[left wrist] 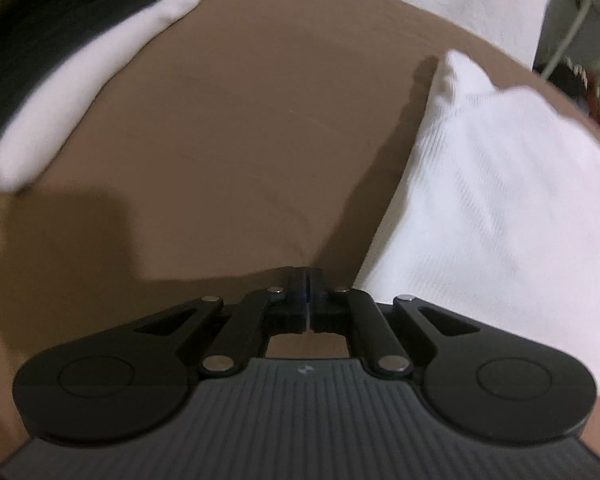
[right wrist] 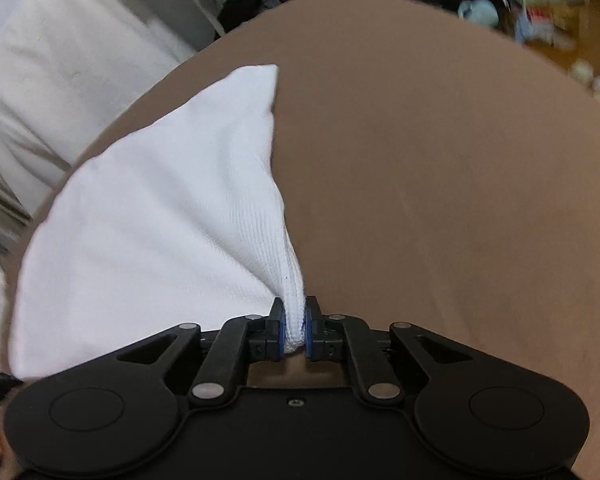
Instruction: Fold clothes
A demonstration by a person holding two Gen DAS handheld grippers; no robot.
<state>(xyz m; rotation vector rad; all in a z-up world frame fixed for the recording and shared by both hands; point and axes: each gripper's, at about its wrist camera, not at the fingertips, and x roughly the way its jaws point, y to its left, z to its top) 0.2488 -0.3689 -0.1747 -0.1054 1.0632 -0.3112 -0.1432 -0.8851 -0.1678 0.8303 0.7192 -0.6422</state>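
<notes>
Left-wrist view, lower half of the frame: the left two-finger gripper (left wrist: pixel 308 300), a matte black linkage. Two large rounded lobes, each with a faint circular inset, sit at lower left and lower right; slotted outer arms and plain inner bars run toward the centre, joined by silver pivot pins. The short black fingertip blocks (left wrist: pixel 297 304) carry a thin blue lining. Beneath lies a grey ribbed housing plate (left wrist: pixel 300 420) with a small pale emblem near its top edge.

Right-wrist view, lower half: the right two-finger gripper (right wrist: pixel 293 326), the same black linkage with silver pins, blue pads (right wrist: pixel 278 330) on its fingertips, and a smooth black housing (right wrist: pixel 300 440) bearing one small central screw.
</notes>
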